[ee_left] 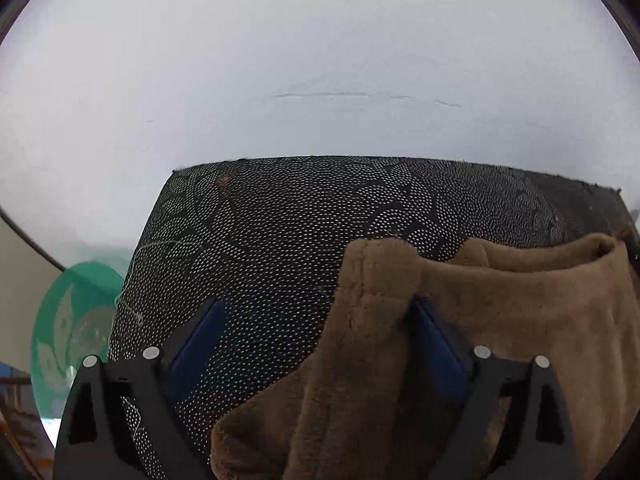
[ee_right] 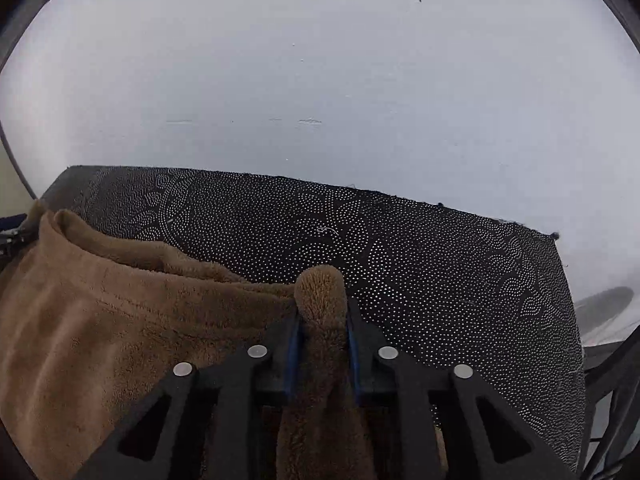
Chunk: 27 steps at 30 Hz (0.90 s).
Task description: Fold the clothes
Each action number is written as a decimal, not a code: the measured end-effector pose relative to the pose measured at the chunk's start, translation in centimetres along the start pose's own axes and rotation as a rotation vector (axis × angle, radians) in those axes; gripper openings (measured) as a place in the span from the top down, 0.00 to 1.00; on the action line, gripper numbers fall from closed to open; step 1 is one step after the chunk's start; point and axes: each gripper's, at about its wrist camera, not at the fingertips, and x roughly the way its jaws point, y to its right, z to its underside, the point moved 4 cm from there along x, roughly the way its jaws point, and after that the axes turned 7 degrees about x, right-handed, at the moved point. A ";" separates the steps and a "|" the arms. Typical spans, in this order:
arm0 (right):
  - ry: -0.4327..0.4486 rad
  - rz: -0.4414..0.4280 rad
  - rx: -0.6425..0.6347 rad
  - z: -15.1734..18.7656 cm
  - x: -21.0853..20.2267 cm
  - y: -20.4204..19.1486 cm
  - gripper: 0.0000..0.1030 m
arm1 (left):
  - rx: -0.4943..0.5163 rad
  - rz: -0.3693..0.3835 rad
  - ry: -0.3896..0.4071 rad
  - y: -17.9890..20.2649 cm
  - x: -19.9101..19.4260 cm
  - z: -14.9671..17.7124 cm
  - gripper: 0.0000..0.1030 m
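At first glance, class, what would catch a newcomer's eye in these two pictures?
The brown fleece stands out first, heaped on the near side of the black dotted cloth. The right gripper is pinching a fold of fleece between its blue pads, while the left gripper stands wide open over the fleece's edge. A green fan sits off to the left, beside the cloth.

The brown garment (ee_right: pixel 120 312) is thick, fuzzy fleece with a soft matt nap. It lies on a black cloth (ee_left: pixel 280 232) of flat weave, printed all over with fine pale dots in scalloped arcs, its edges slightly frayed. The gripper fingers (ee_right: pixel 280 344) are matt black plastic with smooth blue pads (ee_left: pixel 196 344) and shiny round metal pins.
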 end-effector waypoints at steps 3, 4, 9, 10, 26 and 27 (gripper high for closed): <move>0.055 0.020 0.046 0.1 -2.3 1.5 0.37 | -0.001 -0.043 0.048 -1.0 -2.6 0.3 0.07; 0.085 0.020 0.056 0.2 -3.7 2.0 0.37 | -0.008 -0.058 0.069 -1.7 -3.8 0.3 0.07; 0.199 -0.010 0.023 2.0 -10.6 2.6 0.37 | -0.065 0.030 0.182 -2.3 -10.3 0.9 0.06; 0.217 -0.026 0.008 2.6 -11.9 2.2 0.37 | -0.065 0.071 0.201 -1.9 -11.5 1.0 0.04; 0.015 -0.298 -0.017 14.7 -10.6 0.7 0.34 | 0.129 0.202 0.093 5.9 -7.4 10.4 0.00; 0.019 -0.292 -0.005 14.7 -10.5 0.7 0.34 | 0.130 0.196 0.093 6.2 -7.7 10.5 0.00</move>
